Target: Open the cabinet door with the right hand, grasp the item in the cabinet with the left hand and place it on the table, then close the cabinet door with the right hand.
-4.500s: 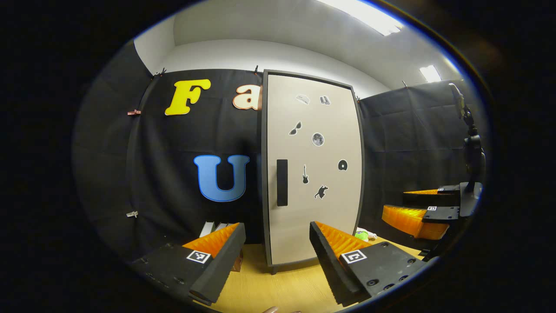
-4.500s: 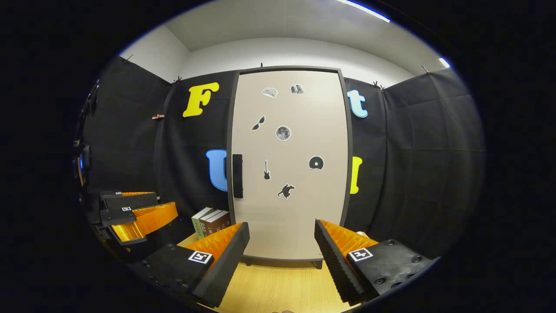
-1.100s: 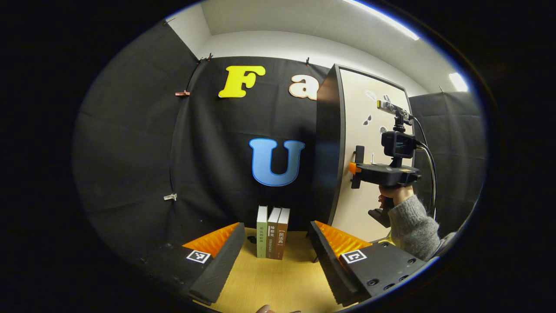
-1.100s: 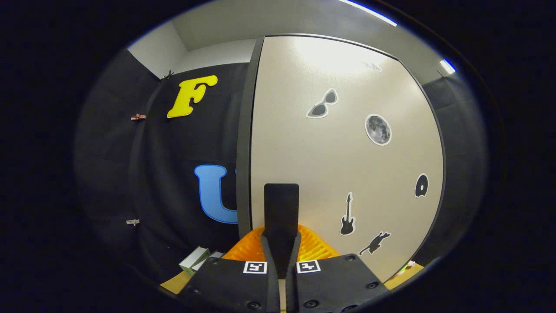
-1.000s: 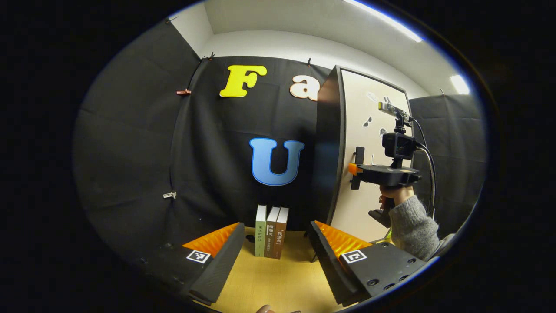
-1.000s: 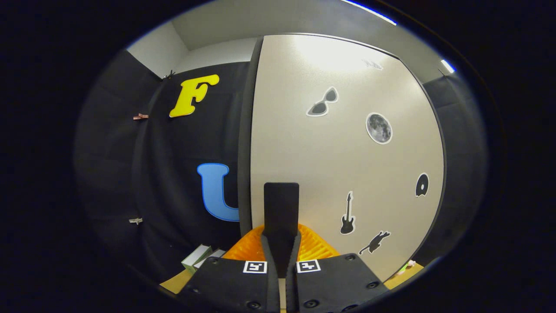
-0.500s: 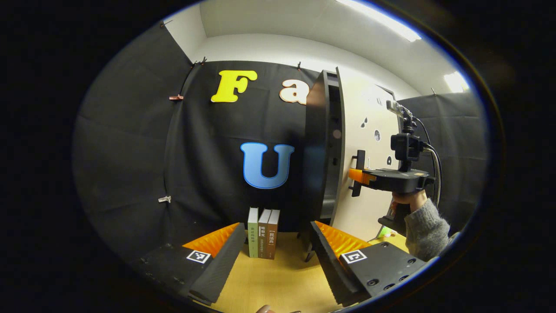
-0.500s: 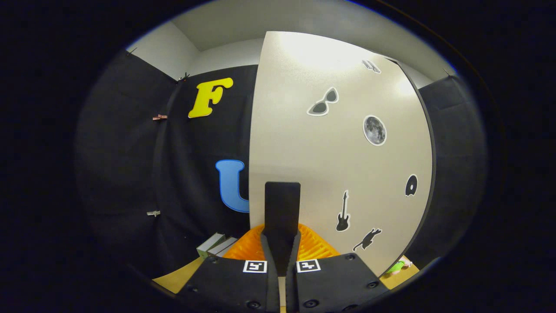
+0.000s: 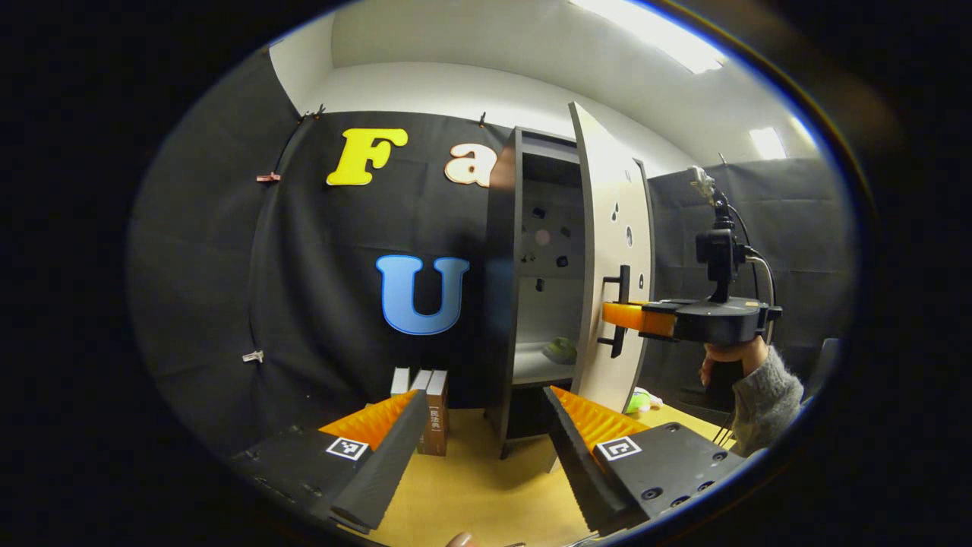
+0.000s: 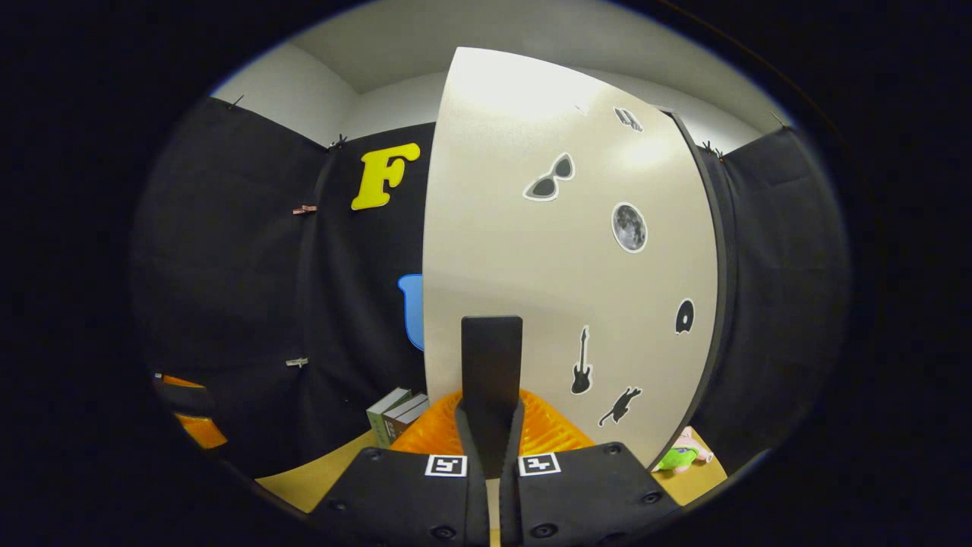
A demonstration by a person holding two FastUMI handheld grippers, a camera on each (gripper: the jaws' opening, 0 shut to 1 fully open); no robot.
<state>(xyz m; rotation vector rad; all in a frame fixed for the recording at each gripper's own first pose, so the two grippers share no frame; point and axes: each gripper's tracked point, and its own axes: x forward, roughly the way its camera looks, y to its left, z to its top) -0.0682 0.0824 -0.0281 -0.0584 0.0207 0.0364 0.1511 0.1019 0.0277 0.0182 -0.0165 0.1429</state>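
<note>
The tall dark cabinet (image 9: 501,289) stands on the wooden table, its beige sticker-covered door (image 9: 607,251) swung well out. On a shelf inside lies a small greenish item (image 9: 560,349). My right gripper (image 10: 491,414) is shut on the door's black bar handle (image 10: 492,365); in the left gripper view the right gripper (image 9: 616,315) hangs on that handle (image 9: 622,311), held by a hand in a grey sleeve (image 9: 763,395). My left gripper (image 9: 482,425) is open and empty, low over the table in front of the cabinet.
Three books (image 9: 425,399) stand upright left of the cabinet, also in the right gripper view (image 10: 395,414). A green and pink toy (image 10: 683,454) lies on the table (image 9: 471,494) right of the door. Black cloth walls close in behind and at the sides.
The right gripper, shut on the handle, has pulled the door from barely ajar to wide open, baring the shelves and the greenish item. The left gripper's view has turned toward the cabinet opening.
</note>
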